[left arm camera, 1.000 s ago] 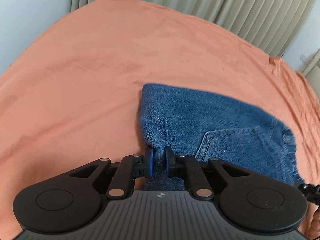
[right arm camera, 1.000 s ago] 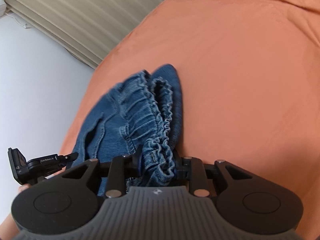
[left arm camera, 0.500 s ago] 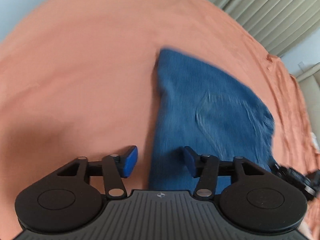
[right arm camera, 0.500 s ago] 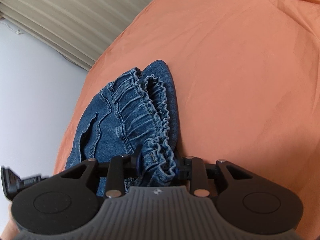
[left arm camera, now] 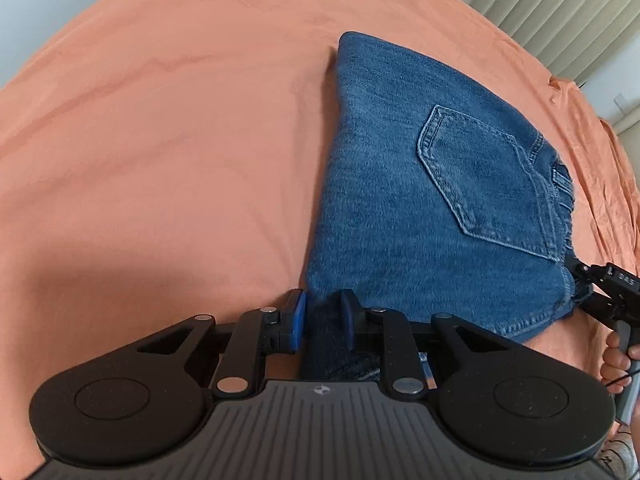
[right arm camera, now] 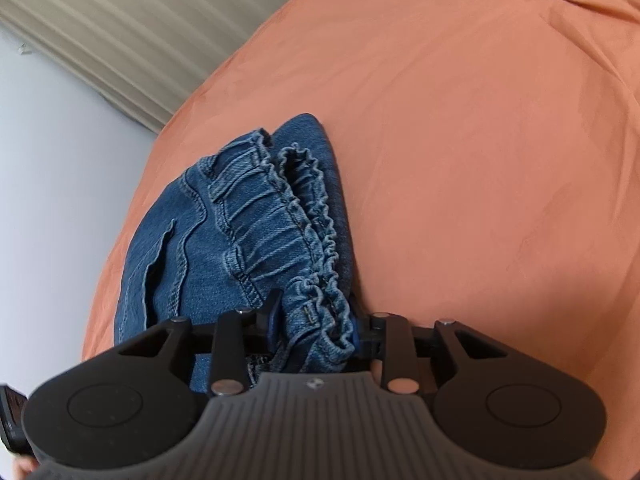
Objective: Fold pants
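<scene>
Folded blue denim pants [left arm camera: 432,200] lie on the orange sheet [left arm camera: 160,140], back pocket up. My left gripper [left arm camera: 322,322] is shut on the near fold edge of the pants, blue pads pinching the denim. In the right wrist view the pants [right arm camera: 224,232] show their gathered elastic waistband. My right gripper [right arm camera: 316,332] is shut on the waistband, which bunches between its fingers. The right gripper also shows at the right edge of the left wrist view [left arm camera: 592,288], at the waistband corner.
The orange sheet [right arm camera: 480,140] covers the bed all around the pants. Beige pleated curtains [left arm camera: 560,8] and a pale wall [right arm camera: 60,160] stand beyond the bed's far edge.
My left gripper was shut on the fold edge, opened half a second ago, and has shut on the denim edge again. The right gripper stayed shut on the waistband.
</scene>
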